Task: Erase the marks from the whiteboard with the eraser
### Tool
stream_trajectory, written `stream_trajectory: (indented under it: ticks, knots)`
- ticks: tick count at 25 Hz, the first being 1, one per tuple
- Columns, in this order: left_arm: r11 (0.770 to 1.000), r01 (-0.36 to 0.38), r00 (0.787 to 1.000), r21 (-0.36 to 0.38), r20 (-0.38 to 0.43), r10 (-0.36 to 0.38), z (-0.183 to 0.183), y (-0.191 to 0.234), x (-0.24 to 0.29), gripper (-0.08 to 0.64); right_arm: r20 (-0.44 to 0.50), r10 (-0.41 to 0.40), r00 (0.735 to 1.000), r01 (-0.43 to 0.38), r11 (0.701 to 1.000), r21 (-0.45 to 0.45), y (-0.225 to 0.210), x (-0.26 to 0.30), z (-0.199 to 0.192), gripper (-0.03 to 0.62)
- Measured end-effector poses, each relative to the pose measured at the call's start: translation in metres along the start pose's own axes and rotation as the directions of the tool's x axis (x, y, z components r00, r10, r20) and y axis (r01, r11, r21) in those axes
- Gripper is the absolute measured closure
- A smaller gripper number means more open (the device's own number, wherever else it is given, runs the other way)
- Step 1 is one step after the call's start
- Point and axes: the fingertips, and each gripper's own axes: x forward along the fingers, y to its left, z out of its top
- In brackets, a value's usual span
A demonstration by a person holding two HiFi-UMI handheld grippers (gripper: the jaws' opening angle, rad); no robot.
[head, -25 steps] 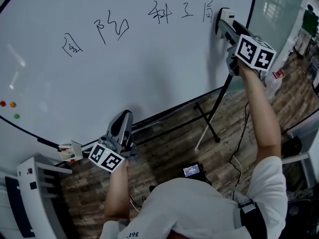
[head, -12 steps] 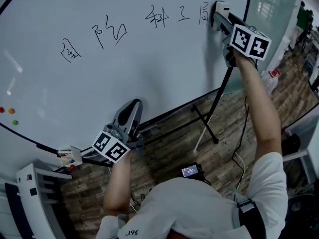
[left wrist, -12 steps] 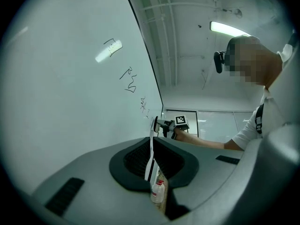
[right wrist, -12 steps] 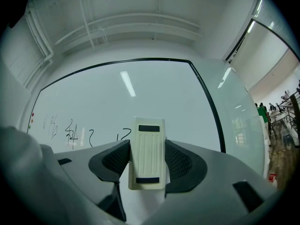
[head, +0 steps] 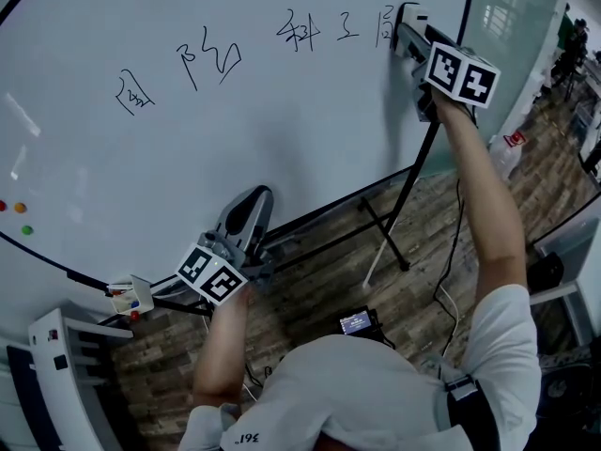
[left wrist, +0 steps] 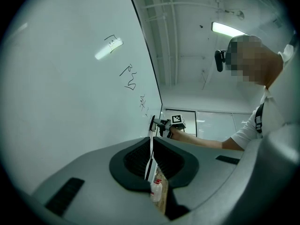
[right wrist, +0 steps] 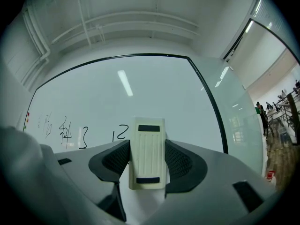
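Barely started on this one, I'd say. The whiteboard (head: 282, 148) has the whole row of marks (head: 302, 28) on it, running from about 10 o'clock to 1 o'clock in the head view, and I can't spot a wiped patch anywhere. So pretty much the whole job is left. Only the last mark (head: 385, 24) at the right end is even within reach of a swipe.

The eraser (right wrist: 147, 153) is clamped in my right gripper (head: 406, 34), with the jaws squeezed onto its two long sides. In the right gripper view it stands lengthwise between the pads. Its ribbed back faces the camera and its top end pokes out past the tips toward 12 o'clock. In the head view it sits up at 1 o'clock, just right of that last mark. It looks pressed to the board, though I can't swear there's contact.

My left gripper (left wrist: 151, 158) is down at 7 o'clock near the board's bottom edge, jaws closed together on nothing, well away from the eraser.
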Motion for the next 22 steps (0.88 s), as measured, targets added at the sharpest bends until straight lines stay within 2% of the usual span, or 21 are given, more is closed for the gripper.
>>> stream_trajectory:
  ticks: [9,22]
  knots:
    - [1.000,-0.005,1.000,-0.025,-0.007,0.005,-0.004,0.004,-0.011,0.552,-0.012,-0.052,0.999,0.052,0.999,0.017,0.005,0.001,-0.001,0.342]
    - [0.998,-0.017,1.000,-0.053,-0.005,0.016,-0.003,0.015,-0.034,0.552,-0.012,-0.067,0.998,0.067,0.998,0.020,0.035,0.000,0.001,0.342]
